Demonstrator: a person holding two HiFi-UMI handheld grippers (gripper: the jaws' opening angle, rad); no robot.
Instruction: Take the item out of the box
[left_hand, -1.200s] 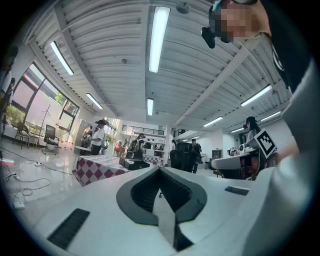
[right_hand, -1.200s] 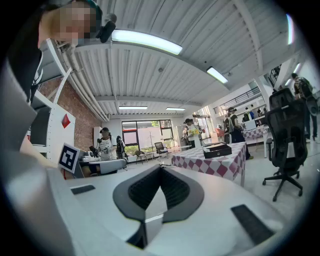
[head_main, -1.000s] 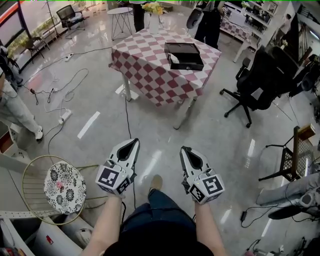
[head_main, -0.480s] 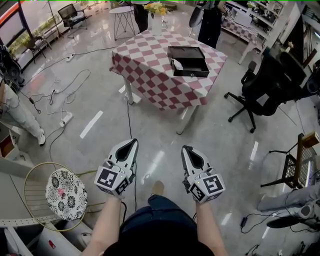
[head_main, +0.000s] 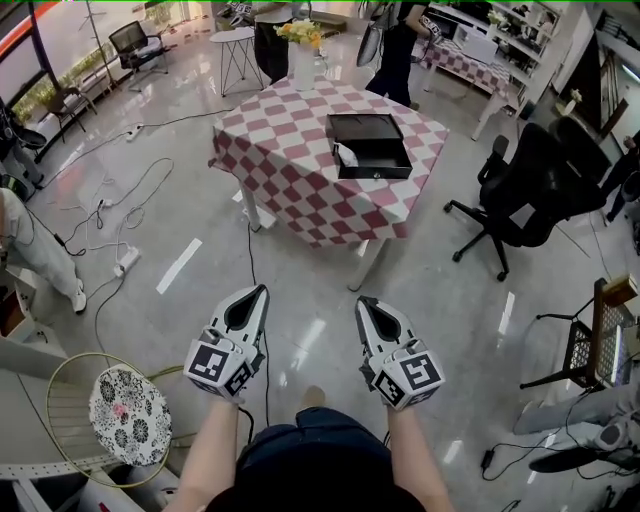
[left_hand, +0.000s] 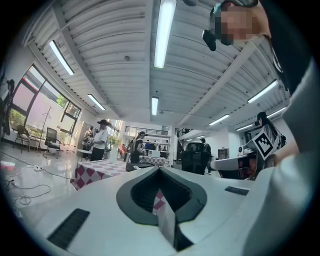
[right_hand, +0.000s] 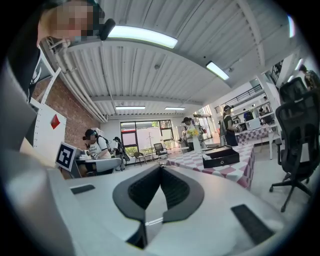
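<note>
A black open box (head_main: 370, 145) lies on a red-and-white checked table (head_main: 290, 165) some way ahead of me. Something white (head_main: 345, 155) shows at the box's left inner edge. My left gripper (head_main: 260, 291) and right gripper (head_main: 362, 301) are held side by side at waist height over the floor, far short of the table. Both are shut with nothing between the jaws. In the right gripper view the box (right_hand: 220, 157) stands on the table's corner, right of the closed gripper (right_hand: 161, 166). In the left gripper view the table (left_hand: 97, 169) lies beyond the closed gripper (left_hand: 160, 168).
A black office chair (head_main: 515, 185) stands right of the table. A vase of flowers (head_main: 303, 55) is on the table's far side, with people (head_main: 270, 40) standing behind. Cables (head_main: 115, 205) trail over the floor at left. A floral cushion in a wire ring (head_main: 125, 400) sits by my left.
The table and box sit lower in the head view, so they have come nearer. Both grippers stay shut and side by side, shifted slightly left.
</note>
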